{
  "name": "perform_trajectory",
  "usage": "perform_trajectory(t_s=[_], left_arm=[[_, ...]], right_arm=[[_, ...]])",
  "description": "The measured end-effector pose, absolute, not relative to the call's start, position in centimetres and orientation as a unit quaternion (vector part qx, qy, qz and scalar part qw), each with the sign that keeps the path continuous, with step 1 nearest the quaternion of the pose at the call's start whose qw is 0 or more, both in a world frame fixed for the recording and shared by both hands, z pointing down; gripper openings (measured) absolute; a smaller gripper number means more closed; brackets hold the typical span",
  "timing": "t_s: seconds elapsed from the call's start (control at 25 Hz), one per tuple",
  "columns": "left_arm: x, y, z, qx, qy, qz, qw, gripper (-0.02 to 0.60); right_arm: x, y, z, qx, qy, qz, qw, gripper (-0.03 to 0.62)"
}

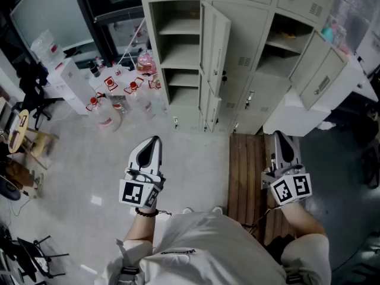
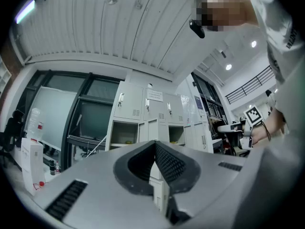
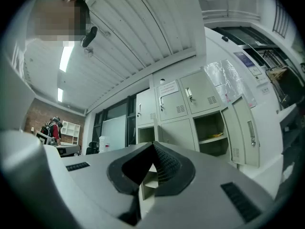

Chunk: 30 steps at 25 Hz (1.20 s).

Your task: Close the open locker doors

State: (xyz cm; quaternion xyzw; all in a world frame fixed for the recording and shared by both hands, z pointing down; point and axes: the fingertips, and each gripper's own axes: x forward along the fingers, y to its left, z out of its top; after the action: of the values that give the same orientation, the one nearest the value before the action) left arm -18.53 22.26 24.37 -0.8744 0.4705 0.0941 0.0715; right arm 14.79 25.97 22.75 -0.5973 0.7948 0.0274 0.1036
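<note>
Head view: left gripper (image 1: 153, 144) and right gripper (image 1: 280, 138) are both clenched on nothing, with the lockers (image 1: 255, 76) ahead of them and well apart. One open locker door (image 1: 217, 37) stands ahead between the two, another (image 1: 320, 76) ahead and right of the right gripper. Likely risks: a clenched tip skidding off the smooth metal, a hard shove bouncing a door back open, or a stumble on the wooden slats (image 1: 246, 171) beneath the right gripper

closed jaws (empty), lockers (image 2: 147, 123) ahead
</note>
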Motion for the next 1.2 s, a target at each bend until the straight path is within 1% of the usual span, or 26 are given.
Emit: perform_trajectory(t_s=[0.28, 0.52, 0.88, 1.2], left_arm=[[-19.6, 21.3, 25.6, -0.884, 0.455, 0.093, 0.059, 0.003], [-19.3, 20.2, 27.8, -0.893, 0.440, 0.083, 0.041, 0.003], [-14.8, 18.0, 29.3, -0.906, 0.417, 0.063, 0.039, 0.005], [-8.9, 12.1, 30.0, -0.910, 0.411, 0.047, 0.039, 0.005]], right_arm=[[11.9, 24.9, 22.9, -0.587, 0.803, 0.022, 0.102, 0.009], [9.1, 23.3, 23.9, -0.584, 0.807, 0.019, 0.087, 0.010], [6.9, 19.1, 24.4, -0.555, 0.827, 0.026, 0.079, 0.011], [9.2, 12.3, 25.7, -0.532, 0.842, 0.007, 0.085, 0.011]])
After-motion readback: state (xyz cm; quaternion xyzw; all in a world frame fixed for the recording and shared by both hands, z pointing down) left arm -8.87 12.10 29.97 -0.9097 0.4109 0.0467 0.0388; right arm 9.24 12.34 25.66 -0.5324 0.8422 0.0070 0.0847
